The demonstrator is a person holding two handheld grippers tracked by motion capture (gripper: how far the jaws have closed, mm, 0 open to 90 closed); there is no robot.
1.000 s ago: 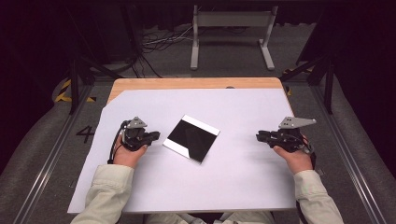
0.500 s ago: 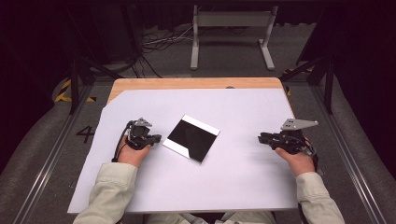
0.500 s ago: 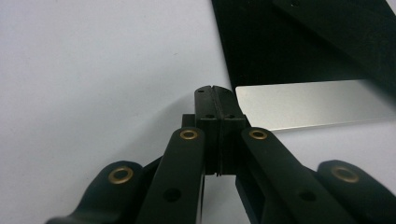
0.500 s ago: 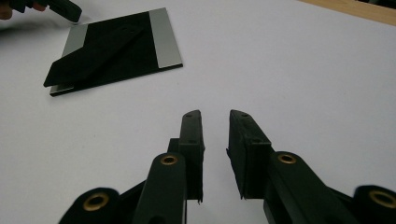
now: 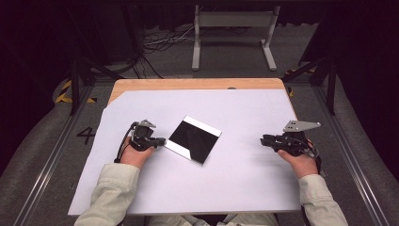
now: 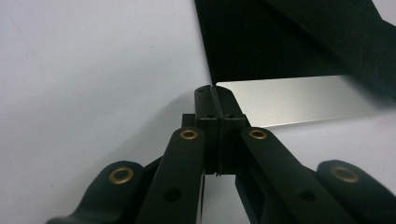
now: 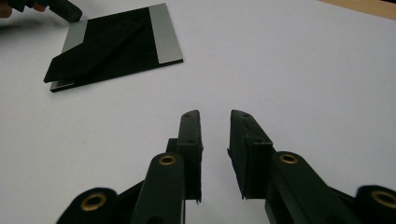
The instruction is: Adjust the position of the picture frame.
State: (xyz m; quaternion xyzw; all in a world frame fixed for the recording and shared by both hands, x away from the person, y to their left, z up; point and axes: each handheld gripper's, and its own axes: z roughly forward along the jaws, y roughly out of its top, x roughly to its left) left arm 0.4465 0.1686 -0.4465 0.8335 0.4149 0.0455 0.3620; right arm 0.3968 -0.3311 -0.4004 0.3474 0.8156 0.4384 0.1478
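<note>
Two grippers lay on the white sheet (image 5: pixel 235 179). From left to right: the left gripper (image 5: pixel 162 141) had its jaws pressed together, empty, tips touching the near-left corner of the black panel (image 5: pixel 194 138) with silver end strips, which lay toward three o'clock from it. Its long axis ran roughly from seven to one o'clock. At far right, the right gripper (image 5: pixel 264 140) rested well apart, jaws slightly parted, holding nothing. I judged the left hand nearer.
</note>
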